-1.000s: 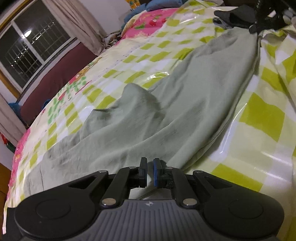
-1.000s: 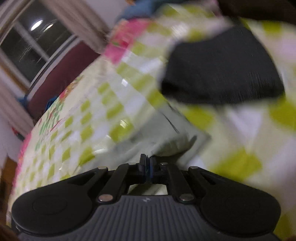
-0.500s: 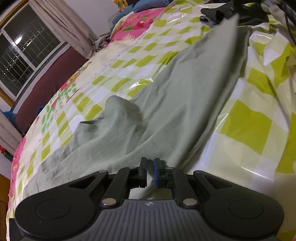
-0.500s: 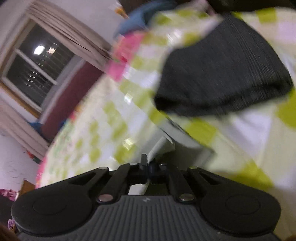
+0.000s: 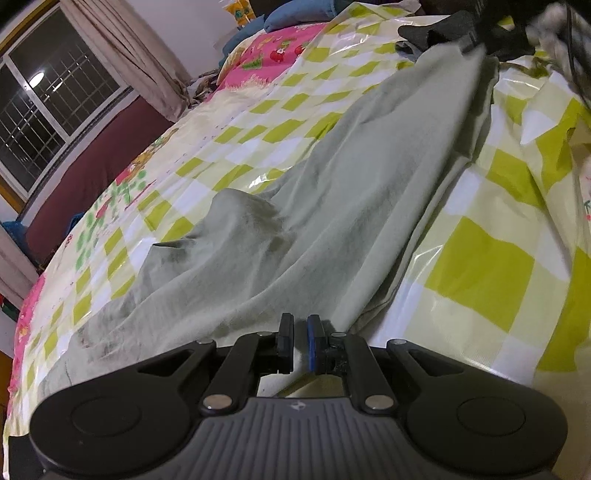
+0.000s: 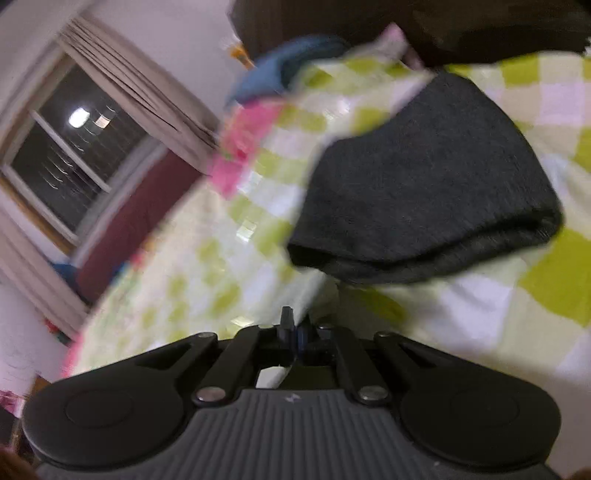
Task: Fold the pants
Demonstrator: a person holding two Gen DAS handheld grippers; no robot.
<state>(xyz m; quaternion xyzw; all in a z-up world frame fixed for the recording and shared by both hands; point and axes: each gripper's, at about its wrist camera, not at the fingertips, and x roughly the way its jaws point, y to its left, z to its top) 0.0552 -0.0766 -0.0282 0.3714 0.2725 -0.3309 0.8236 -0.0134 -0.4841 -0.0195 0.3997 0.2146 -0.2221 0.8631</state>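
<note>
Pale grey-green pants (image 5: 332,206) lie stretched across a bed covered in a yellow-green checked sheet (image 5: 487,266). My left gripper (image 5: 300,343) is shut on the near end of the pants. At the far end, my right gripper (image 5: 469,33) is seen holding the other end lifted off the bed. In the blurred right wrist view, the right gripper (image 6: 293,332) is shut, with a bit of pale cloth (image 6: 271,376) showing under the jaws.
A folded dark grey garment (image 6: 424,195) lies on the sheet just ahead of the right gripper. Blue pillows (image 5: 295,18) sit at the head of the bed. A window (image 5: 48,107) with curtains and a maroon wall are on the left.
The right gripper has lifted its end of the pants up off the bed and toward the dark garment. The left gripper keeps its hold; the cloth is drawn tauter.
</note>
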